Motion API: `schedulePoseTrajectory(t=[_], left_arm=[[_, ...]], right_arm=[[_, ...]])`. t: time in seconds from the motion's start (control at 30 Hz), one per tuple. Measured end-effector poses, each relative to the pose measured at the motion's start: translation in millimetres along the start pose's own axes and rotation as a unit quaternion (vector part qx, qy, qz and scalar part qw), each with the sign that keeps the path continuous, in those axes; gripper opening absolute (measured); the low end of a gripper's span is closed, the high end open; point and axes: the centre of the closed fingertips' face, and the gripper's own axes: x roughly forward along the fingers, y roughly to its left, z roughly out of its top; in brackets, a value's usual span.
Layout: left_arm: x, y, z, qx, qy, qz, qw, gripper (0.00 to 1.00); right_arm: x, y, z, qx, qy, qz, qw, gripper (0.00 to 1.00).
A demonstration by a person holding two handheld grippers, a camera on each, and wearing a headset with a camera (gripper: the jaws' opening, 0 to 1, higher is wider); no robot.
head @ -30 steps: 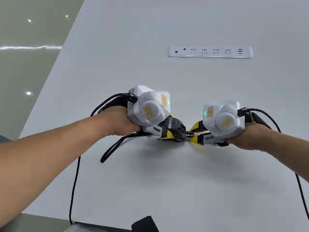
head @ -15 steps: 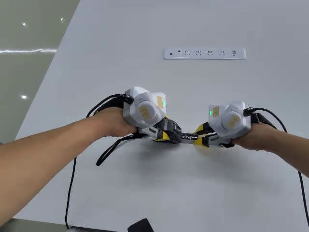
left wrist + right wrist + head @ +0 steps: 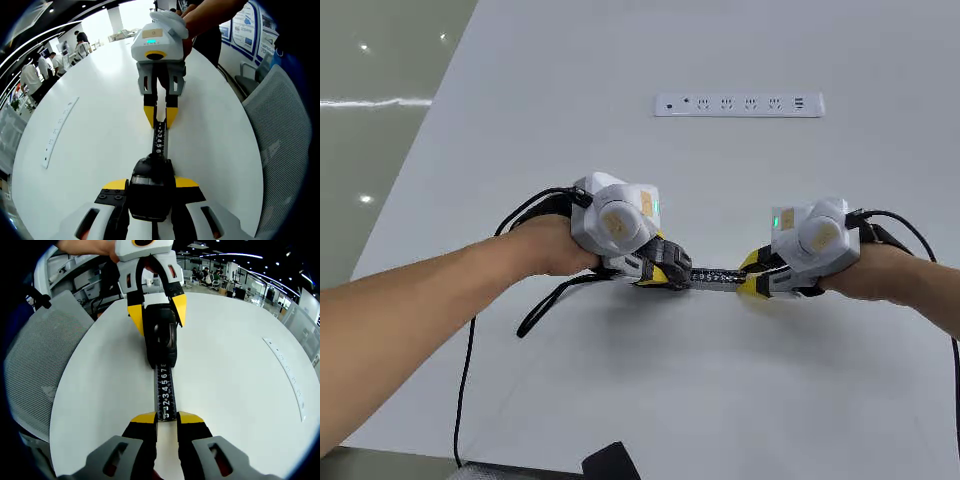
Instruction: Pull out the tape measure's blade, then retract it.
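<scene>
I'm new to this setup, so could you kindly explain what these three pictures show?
A person holds a two-jaw gripper in each hand; there is no robot arm. One picture comes from a headset camera looking down at the white table; the two round ones come from cameras on the grippers. The left gripper is shut on a black tape measure, and the right gripper pinches its blade, partly drawn out. A white power strip lies farther back.

My head view looks down on the table (image 3: 620,60) from above. Both gripper views sit low and close, facing each other along the blade (image 3: 159,137), which all three share.
</scene>
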Motion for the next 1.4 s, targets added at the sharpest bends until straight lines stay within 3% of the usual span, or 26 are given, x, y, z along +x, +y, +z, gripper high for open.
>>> schedulePoseTrajectory(t=[1.4], left_arm=[[-2.9,-2.8,2.8,0.005,0.004,-0.003,1.0000,0.28]], right_arm=[[-55.8,-9.5,-57.5,0.036,0.027,-0.005,0.9990,0.10]])
